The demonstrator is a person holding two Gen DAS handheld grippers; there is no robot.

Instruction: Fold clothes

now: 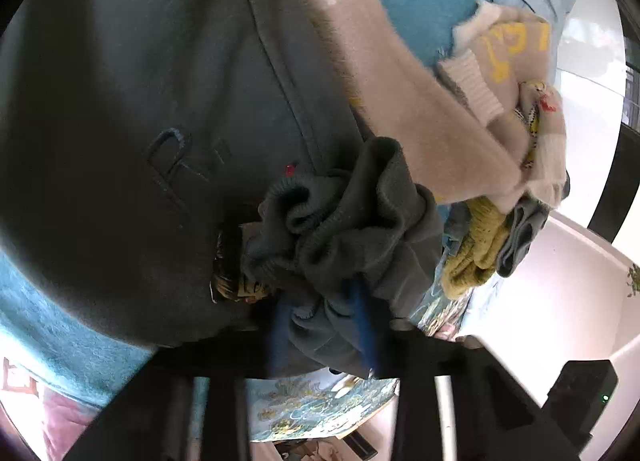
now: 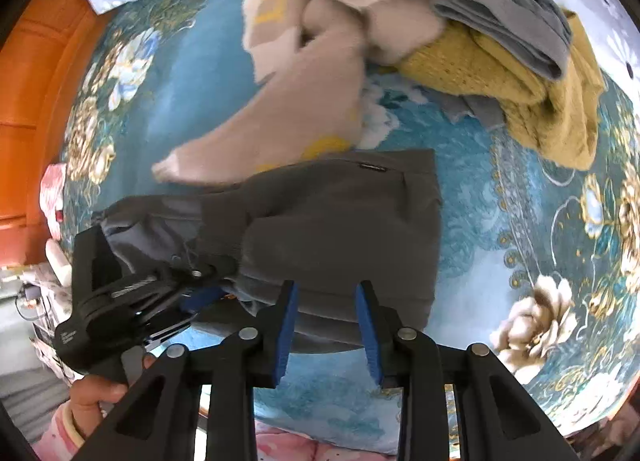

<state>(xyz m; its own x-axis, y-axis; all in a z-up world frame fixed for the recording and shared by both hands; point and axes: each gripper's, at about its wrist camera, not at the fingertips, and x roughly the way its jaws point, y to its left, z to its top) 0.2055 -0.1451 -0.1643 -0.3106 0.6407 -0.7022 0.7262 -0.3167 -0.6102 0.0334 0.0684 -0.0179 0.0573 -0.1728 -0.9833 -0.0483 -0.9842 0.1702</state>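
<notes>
Grey sweatshirt (image 2: 332, 229) lies partly folded on the teal floral blanket (image 2: 500, 221), its near-left cuff bunched and clamped in the left gripper (image 1: 324, 313). Right gripper (image 2: 328, 325) released, jaws spread over the sweatshirt's near edge. Beige sweater (image 2: 296, 101), mustard knit (image 2: 520, 89) heaped far right.

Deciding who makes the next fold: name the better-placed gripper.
Left. The left gripper already clamps the dark grey garment by its bunched cuff, so it can carry it over. The right gripper is open, holding nothing.
</notes>
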